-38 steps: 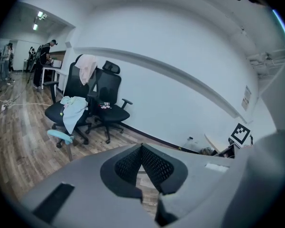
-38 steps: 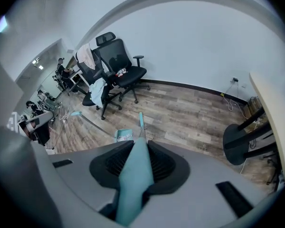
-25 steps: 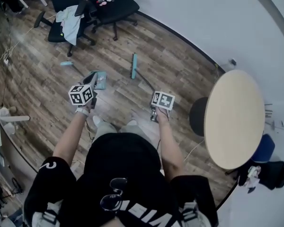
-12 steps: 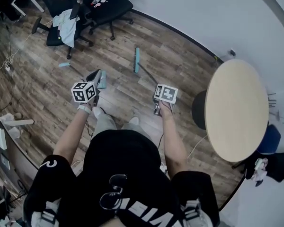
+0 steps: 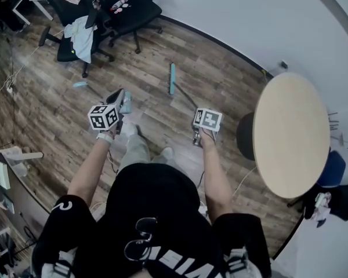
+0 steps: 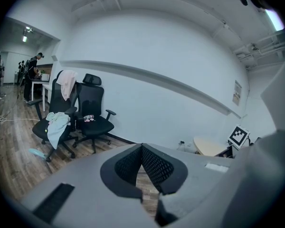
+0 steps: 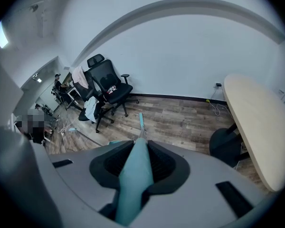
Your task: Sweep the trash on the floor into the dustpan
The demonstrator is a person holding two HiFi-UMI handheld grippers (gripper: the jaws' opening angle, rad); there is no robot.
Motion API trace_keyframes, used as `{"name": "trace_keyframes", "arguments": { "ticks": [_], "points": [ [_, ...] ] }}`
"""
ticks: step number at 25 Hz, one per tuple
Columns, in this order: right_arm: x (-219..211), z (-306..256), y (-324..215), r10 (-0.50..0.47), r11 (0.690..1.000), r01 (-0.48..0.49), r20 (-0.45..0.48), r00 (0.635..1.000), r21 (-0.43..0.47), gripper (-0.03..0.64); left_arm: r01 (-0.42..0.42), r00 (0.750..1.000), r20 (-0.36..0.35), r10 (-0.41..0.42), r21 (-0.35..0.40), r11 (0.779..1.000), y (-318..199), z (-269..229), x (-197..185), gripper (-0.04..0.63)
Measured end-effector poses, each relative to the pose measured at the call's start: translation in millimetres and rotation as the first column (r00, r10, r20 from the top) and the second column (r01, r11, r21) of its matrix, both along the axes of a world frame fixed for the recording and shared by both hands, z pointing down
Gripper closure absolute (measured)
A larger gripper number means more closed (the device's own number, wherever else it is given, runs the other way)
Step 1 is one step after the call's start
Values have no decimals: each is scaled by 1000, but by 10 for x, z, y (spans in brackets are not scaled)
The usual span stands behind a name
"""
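Meanwhile the person stepped forward; trash (image 5: 80,84) still lies outside dustpan (image 5: 126,102). Right hand-held gripper (image 7: 137,151) clamps broom (image 5: 172,78); left hand-held gripper (image 6: 141,148) closed, empty.

Wood-plank floor (image 5: 220,91), dark, boards running along the white wall. Standing on it at the far end: two black chairs (image 5: 130,10), one with cloth draped over it (image 5: 78,30). Mid-floor: the broom (image 5: 172,79), teal head flat on the boards. Well left of it, one small teal scrap of trash (image 5: 80,84). Dustpan (image 5: 126,103) nearer; can't tell if it touches the boards. Right: the desk's dark round foot (image 5: 245,136). Far left: loose cables (image 5: 11,62).
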State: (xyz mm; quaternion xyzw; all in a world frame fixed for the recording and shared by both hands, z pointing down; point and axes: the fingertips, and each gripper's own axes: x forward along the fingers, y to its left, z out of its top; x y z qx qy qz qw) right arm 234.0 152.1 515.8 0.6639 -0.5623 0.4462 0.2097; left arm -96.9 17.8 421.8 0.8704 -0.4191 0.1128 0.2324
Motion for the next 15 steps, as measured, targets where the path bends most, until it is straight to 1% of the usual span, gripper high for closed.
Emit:
{"name": "trace_keyframes", "arguments": {
  "ticks": [8,11,15],
  "points": [
    [-89,-66,-83,-13,1000,13,1,1000,22,532,-17,1000,-13,17,16,1000,-38,-78,45,601],
    [-128,-88,-81,-12,1000,12,-7,1000,16,532,-17,1000,-10,18,16,1000,-36,-80,-5,601],
    [-207,-119,-125,-23,999,23,2,1000,31,532,-7,1000,-16,7,18,1000,-36,-94,-79,601]
  ]
}}
